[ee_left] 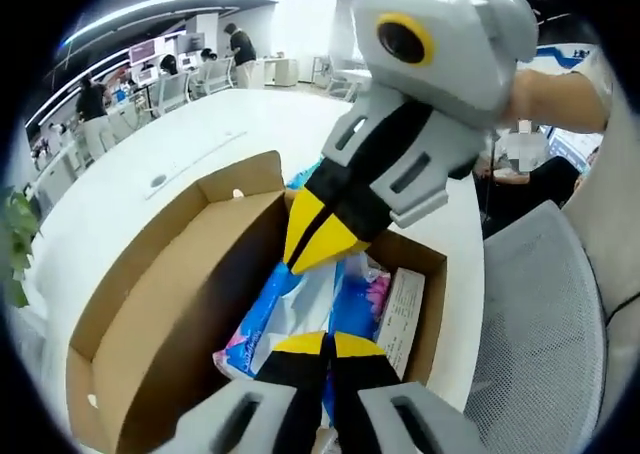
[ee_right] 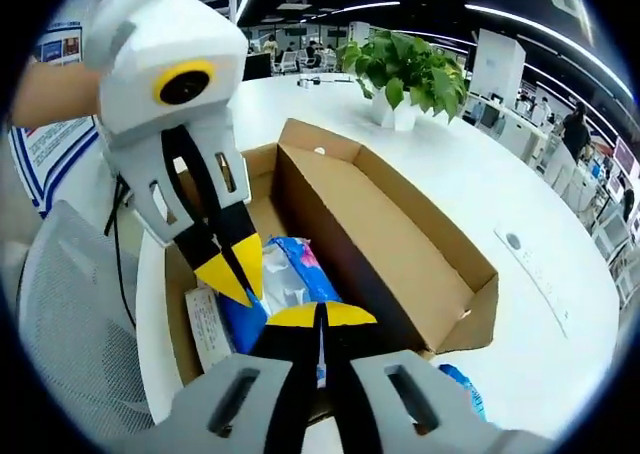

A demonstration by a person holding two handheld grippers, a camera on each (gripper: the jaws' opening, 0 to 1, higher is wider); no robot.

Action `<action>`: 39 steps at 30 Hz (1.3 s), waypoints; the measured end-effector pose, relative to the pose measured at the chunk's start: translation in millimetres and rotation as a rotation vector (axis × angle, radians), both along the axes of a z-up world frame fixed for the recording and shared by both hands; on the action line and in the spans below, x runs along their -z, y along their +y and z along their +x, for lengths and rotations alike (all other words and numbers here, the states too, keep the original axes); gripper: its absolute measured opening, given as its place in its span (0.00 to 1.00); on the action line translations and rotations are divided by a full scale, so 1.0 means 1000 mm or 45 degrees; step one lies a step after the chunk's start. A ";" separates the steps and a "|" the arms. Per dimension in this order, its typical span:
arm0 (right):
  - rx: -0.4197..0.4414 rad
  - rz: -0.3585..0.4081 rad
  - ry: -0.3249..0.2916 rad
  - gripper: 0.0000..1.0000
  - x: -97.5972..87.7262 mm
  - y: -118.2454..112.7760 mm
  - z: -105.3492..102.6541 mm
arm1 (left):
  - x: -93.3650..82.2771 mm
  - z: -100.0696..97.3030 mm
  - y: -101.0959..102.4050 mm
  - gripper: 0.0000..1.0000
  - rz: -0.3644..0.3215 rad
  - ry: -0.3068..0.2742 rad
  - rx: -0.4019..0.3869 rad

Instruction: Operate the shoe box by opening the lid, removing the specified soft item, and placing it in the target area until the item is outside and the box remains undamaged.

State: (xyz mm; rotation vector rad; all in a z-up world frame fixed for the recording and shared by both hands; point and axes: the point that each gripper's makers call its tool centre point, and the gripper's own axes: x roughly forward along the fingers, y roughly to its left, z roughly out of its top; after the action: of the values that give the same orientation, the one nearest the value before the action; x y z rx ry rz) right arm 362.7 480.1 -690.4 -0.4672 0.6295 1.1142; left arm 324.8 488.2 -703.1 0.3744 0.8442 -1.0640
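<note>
An open cardboard shoe box (ee_left: 432, 274) lies on the white table, its lid (ee_left: 150, 304) folded back to stand beside it. Inside lies a soft blue, white and pink plastic package (ee_left: 285, 299), with a white paper slip (ee_left: 402, 314) at its side. My left gripper (ee_left: 326, 346) is shut at the near end of the package. My right gripper (ee_left: 312, 242) comes down from the upper right, shut at the package's far end. In the right gripper view the box (ee_right: 180, 274) and lid (ee_right: 400, 244) show again, with my right gripper (ee_right: 320, 316) shut at the package (ee_right: 300, 266) and my left gripper (ee_right: 235, 272) beside it.
A grey mesh chair (ee_left: 545, 314) (ee_right: 70, 304) stands against the table on the box's side. A potted plant (ee_right: 405, 74) sits at the table's far end. A small blue item (ee_right: 460, 379) lies by the lid's corner. A hand (ee_left: 550, 94) holds the right gripper. People sit at distant desks.
</note>
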 end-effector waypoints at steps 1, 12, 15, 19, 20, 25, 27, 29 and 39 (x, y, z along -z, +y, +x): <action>-0.009 0.007 -0.008 0.00 -0.004 0.001 -0.001 | -0.003 0.000 0.001 0.00 0.005 -0.010 0.004; -0.039 0.054 -0.102 0.00 -0.046 -0.004 0.000 | -0.043 0.000 0.000 0.00 0.016 -0.105 0.050; -0.035 0.074 -0.114 0.00 -0.059 -0.008 0.000 | -0.056 -0.001 -0.006 0.00 0.011 -0.127 0.065; -0.036 0.089 -0.135 0.00 -0.073 -0.016 0.000 | -0.072 0.000 -0.017 0.00 -0.005 -0.163 0.088; -0.034 0.089 -0.139 0.00 -0.075 -0.019 0.000 | -0.076 0.000 -0.021 0.00 -0.009 -0.171 0.095; -0.015 0.093 -0.162 0.00 -0.090 -0.041 0.000 | -0.090 0.001 -0.044 0.00 -0.021 -0.195 0.146; 0.004 0.095 -0.170 0.00 -0.094 -0.052 0.001 | -0.093 0.002 -0.055 0.00 -0.024 -0.203 0.167; 0.027 0.092 -0.177 0.00 -0.097 -0.065 0.003 | -0.097 0.002 -0.065 0.00 -0.029 -0.208 0.184; 0.133 0.083 -0.192 0.00 -0.106 -0.124 0.009 | -0.104 0.007 -0.121 0.00 -0.052 -0.214 0.286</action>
State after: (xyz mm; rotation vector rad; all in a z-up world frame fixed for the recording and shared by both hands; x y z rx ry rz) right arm 371.6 356.5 -584.8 -0.4526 0.4784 0.9878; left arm 332.1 367.6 -599.6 0.5258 0.6399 -1.2371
